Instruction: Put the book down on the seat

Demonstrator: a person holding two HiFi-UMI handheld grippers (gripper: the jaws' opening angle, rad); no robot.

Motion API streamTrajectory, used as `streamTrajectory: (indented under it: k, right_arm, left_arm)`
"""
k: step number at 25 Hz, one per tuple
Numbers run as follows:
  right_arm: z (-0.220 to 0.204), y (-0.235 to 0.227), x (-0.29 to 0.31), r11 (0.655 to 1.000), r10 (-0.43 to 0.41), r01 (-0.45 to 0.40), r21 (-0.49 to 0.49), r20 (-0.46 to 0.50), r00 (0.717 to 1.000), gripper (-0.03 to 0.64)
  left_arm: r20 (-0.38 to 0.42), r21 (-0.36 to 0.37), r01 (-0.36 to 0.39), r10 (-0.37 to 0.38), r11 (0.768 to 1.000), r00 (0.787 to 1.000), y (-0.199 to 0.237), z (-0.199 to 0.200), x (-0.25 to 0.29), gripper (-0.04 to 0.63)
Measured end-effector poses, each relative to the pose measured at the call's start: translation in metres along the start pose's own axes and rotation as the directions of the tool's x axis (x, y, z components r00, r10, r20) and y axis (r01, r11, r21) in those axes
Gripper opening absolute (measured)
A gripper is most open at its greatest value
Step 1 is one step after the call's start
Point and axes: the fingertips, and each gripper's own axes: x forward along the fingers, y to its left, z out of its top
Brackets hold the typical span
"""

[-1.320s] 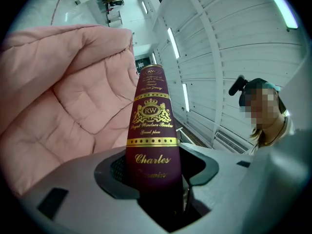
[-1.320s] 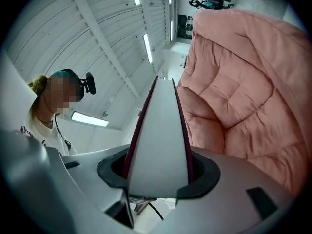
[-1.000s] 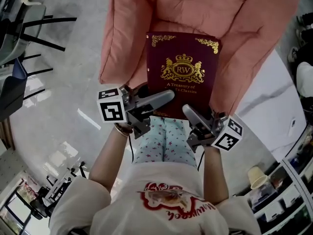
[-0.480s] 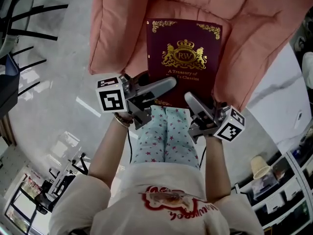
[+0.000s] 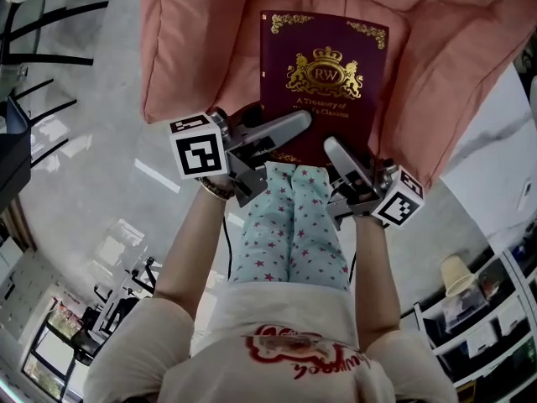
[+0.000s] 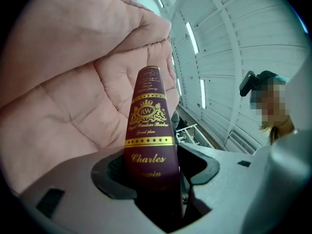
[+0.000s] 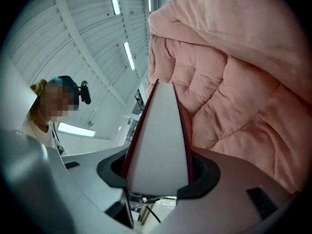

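Pink seat cushion (image 5: 210,49) fills upper frame. Book (image 5: 327,74) sits centre, flat over it: stiff, likely heavy hardback with a glossy cover. Left gripper (image 5: 298,122) clasps the spine, jaws just eased wider; right gripper (image 5: 336,151) clamps the page edge. Near corners look best to hold.

Glossy grey floor (image 5: 101,158) — shelving (image 5: 495,326) at right.
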Motion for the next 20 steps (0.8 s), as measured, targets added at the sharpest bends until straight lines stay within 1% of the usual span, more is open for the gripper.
streamTrajectory:
  k: [3,5,10,16,20]
  right_arm:
    - [-0.006,-0.016,0.001,1.000,0.018,-0.018,0.003,0.011,1.000,0.221]
    - [-0.008,-0.032,0.000,1.000,0.012,-0.012,0.013,0.018,1.000,0.221]
    - [-0.013,-0.065,-0.008,0.999,-0.030,0.028,0.030,0.042,0.999,0.224]
    - [-0.030,-0.096,-0.006,0.995,-0.076,0.070,0.066,0.090,0.993,0.229]
    - [-0.024,-0.114,0.001,0.992,-0.101,0.093,0.081,0.101,0.990,0.233]
  left_arm:
    - [-0.004,0.029,-0.037,0.037,0.999,0.999,0.016,-0.003,0.000,0.259]
    - [-0.001,0.040,-0.065,0.065,0.997,0.998,0.032,-0.006,0.004,0.264]
    - [0.015,0.037,-0.118,0.118,0.992,0.993,0.065,-0.017,0.012,0.281]
    - [0.005,0.082,-0.188,0.188,0.979,0.982,0.099,-0.023,0.009,0.298]
    - [0.027,0.064,-0.225,0.224,0.972,0.974,0.118,-0.015,0.013,0.302]
